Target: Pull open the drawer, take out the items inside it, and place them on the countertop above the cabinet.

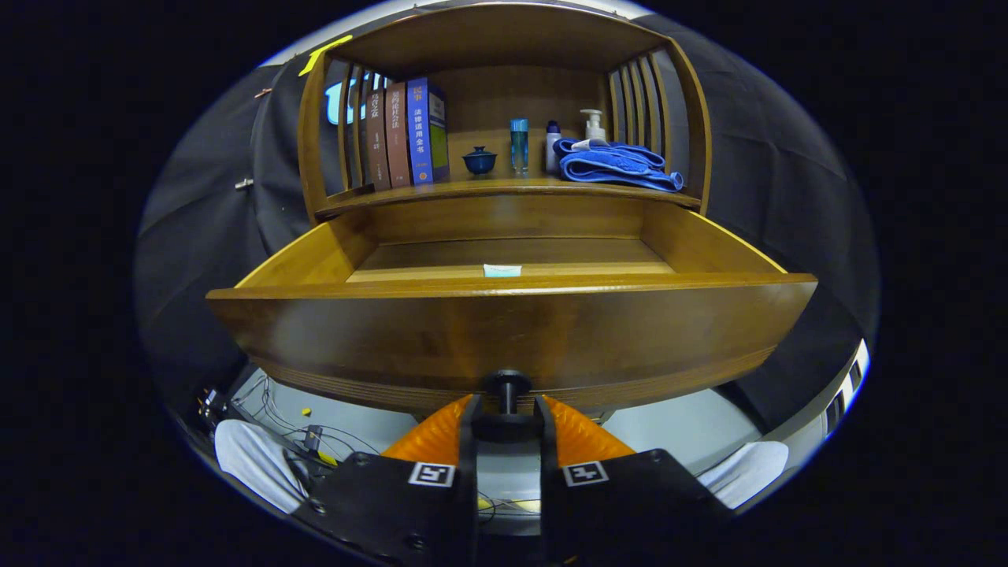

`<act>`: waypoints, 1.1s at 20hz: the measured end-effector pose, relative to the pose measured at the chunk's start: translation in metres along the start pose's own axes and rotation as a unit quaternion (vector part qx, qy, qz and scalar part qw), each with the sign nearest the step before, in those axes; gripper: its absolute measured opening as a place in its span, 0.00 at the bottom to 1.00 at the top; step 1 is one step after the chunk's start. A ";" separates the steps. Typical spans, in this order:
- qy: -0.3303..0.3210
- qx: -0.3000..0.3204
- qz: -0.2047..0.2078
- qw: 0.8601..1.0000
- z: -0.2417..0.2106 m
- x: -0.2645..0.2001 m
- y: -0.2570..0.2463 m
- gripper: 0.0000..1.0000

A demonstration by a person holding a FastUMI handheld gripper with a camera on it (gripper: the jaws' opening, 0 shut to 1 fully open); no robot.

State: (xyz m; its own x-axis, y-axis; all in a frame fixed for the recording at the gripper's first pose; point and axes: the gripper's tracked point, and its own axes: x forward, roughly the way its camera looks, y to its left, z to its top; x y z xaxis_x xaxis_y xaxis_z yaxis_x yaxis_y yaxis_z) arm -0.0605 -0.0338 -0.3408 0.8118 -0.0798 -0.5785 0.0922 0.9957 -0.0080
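Note:
The wooden drawer [512,335] stands pulled well out of the cabinet, its front panel close ahead of me. My gripper [508,405] is shut on the drawer's dark knob [508,386], one finger on each side of its stem. Inside the drawer, near the front wall, lies a small pale blue flat item [502,270]; the rest of the drawer floor that shows is bare wood. Above the drawer is the countertop [504,189], a shelf under a wooden hutch.
On the countertop stand three books [405,134], a small blue lidded cup [479,160], a blue tumbler [519,146], a small bottle [553,147], a pump bottle [594,126] and a folded blue towel [618,165]. Cables [315,441] lie on the floor below.

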 end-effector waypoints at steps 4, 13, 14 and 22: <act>-0.016 0.012 -0.013 1.000 0.027 -0.032 -0.002 0.85; -0.005 0.015 0.016 1.000 0.148 -0.023 0.022 0.99; 0.015 0.013 0.009 1.000 0.153 -0.010 0.019 0.99; 0.172 0.040 0.007 0.984 0.143 0.092 0.018 0.99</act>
State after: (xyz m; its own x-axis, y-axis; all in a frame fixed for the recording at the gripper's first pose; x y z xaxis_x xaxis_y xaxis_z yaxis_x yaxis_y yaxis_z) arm 0.0983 -0.0302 -0.2774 0.5703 -0.0328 -0.8207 0.1388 0.9887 0.0570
